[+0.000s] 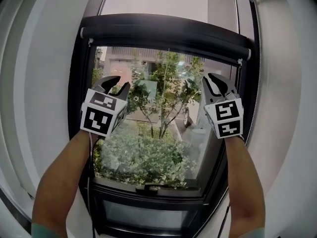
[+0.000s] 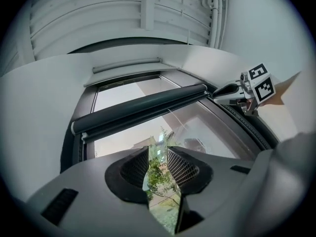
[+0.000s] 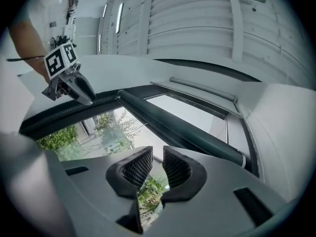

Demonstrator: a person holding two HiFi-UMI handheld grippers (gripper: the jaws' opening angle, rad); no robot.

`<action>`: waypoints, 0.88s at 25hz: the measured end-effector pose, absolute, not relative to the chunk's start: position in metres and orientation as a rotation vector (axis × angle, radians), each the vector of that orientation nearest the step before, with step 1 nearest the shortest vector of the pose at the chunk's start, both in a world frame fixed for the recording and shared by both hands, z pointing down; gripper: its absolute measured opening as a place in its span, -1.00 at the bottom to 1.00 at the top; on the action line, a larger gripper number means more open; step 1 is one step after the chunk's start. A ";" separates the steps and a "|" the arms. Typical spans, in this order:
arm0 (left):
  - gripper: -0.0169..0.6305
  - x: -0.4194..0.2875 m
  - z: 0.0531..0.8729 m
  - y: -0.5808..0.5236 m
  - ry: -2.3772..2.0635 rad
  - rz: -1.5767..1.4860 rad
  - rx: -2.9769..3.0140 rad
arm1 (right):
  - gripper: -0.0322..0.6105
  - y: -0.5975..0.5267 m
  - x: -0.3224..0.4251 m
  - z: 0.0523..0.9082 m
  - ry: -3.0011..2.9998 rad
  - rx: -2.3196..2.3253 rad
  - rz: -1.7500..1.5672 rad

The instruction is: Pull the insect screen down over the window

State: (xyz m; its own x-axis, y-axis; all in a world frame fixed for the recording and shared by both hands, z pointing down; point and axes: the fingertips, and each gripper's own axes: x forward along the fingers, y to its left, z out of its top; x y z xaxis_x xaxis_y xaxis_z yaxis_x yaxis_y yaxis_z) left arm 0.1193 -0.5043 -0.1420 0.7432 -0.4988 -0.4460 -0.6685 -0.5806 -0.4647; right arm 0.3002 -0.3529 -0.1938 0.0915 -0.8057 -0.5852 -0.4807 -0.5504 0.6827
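Lying sideways, the rolled insect screen (image 1: 168, 33) is seen above the left gripper (image 1: 119, 83) and right gripper (image 1: 218, 82), both held open, empty, equally near

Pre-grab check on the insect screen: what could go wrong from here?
Left gripper and right gripper hang open and empty below the screen bar; its rounded surface may slip from a pinch. They sit near opposite ends, so an uneven pull could skew it. Their tips point toward the glass and might knock it.
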 end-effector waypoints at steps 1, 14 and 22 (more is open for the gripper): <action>-0.60 0.120 -0.147 -0.509 0.867 0.363 -2.303 | -0.75 -0.357 0.300 -0.198 -1.245 2.044 -1.447; -0.59 0.138 -0.202 -0.526 0.829 0.487 -2.295 | -0.75 -0.388 0.316 -0.249 -1.076 1.920 -1.541; -0.59 0.141 -0.226 -0.533 0.869 0.489 -2.278 | -0.74 -0.416 0.327 -0.280 -0.947 1.707 -1.513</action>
